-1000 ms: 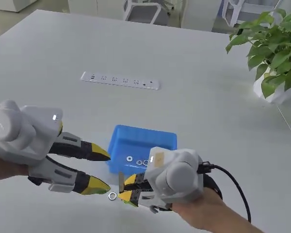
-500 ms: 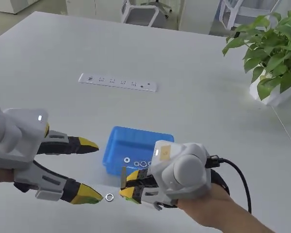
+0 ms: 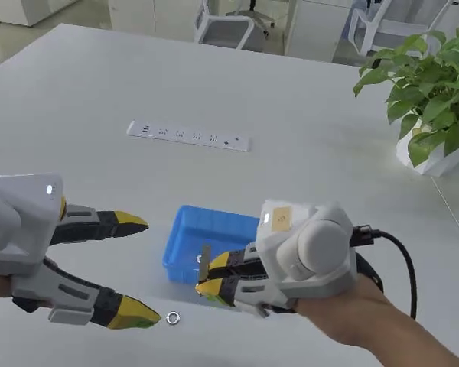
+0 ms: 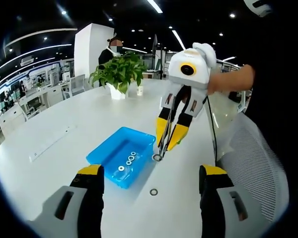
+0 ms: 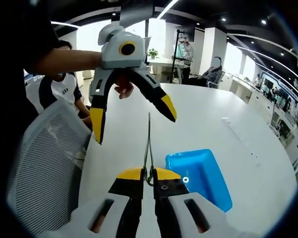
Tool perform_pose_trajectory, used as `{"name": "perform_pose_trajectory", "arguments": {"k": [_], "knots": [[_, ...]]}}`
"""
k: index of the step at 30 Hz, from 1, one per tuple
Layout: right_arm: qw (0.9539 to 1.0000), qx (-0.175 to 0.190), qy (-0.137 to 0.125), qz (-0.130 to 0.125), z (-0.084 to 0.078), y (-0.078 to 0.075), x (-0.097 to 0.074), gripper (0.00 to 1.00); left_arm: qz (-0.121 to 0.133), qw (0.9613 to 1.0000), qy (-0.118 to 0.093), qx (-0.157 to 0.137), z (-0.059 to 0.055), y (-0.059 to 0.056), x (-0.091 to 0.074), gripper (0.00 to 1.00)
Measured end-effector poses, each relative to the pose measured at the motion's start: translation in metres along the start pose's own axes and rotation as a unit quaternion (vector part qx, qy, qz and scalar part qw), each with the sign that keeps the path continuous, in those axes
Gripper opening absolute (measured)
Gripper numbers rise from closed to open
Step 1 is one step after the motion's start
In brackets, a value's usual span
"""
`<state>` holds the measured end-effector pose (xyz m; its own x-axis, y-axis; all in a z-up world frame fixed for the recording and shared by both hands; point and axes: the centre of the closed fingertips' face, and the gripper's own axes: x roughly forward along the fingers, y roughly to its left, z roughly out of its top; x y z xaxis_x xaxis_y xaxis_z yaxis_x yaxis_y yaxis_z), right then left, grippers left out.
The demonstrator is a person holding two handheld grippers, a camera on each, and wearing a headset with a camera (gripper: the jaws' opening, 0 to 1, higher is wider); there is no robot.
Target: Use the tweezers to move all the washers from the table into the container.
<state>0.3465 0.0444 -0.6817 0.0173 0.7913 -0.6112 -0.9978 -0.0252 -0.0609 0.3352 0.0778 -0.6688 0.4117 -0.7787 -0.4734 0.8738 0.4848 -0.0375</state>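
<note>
Head view looks down over the table (image 3: 306,176); the 2 gripper views sit low, facing each other across the blue container (image 4: 124,146), shared by all 3.

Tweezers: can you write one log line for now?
right gripper shut on tweezers | held washer at blue container edge | left gripper open | loose washer on table

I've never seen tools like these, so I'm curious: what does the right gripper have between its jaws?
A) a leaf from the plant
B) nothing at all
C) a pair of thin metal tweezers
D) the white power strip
C: in the right gripper view, the right gripper is shut on the tweezers, which stick out straight ahead from between its yellow-tipped jaws.
</note>
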Motion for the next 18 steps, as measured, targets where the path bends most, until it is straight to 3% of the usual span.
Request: {"name": "perform_pose_trajectory", "arguments": {"k": [9,18], "knots": [[0.9998,-0.008,-0.01,-0.016,0.012,-0.023,-0.012,0.08,0.01,0.9999,0.002,0.003,-0.001,0.002,-0.002,0.93],[0.9993,-0.021,-0.02,-0.024,0.012,-0.047,-0.012,0.08,0.016,0.9999,0.003,-0.003,-0.002,0.002,-0.005,0.98]]}}
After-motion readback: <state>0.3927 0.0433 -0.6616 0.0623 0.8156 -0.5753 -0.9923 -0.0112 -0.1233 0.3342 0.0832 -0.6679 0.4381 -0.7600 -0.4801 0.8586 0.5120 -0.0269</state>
